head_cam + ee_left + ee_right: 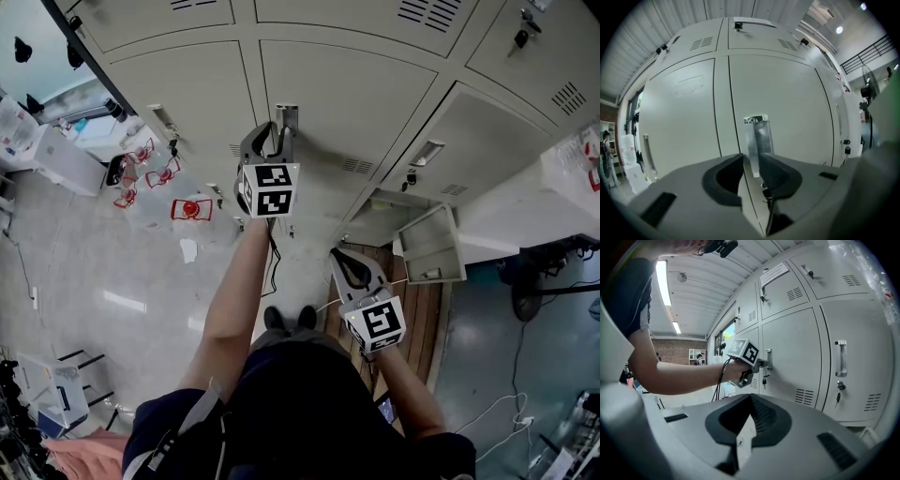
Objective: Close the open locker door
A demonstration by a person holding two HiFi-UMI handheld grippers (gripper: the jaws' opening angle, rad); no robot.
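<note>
1. The left gripper [277, 131] is raised to the lockers [178, 70], and its fingers [780, 173] are clenched on a metal handle [758, 133].
2. The handle is on a door [787, 93] that looks about level with the doors beside it.
3. The right gripper [339, 258] hangs lower, clear of the lockers, with its fingers pressed together and nothing between them.
4. Low on the right, a second door [429, 246] stands swung out.
</note>
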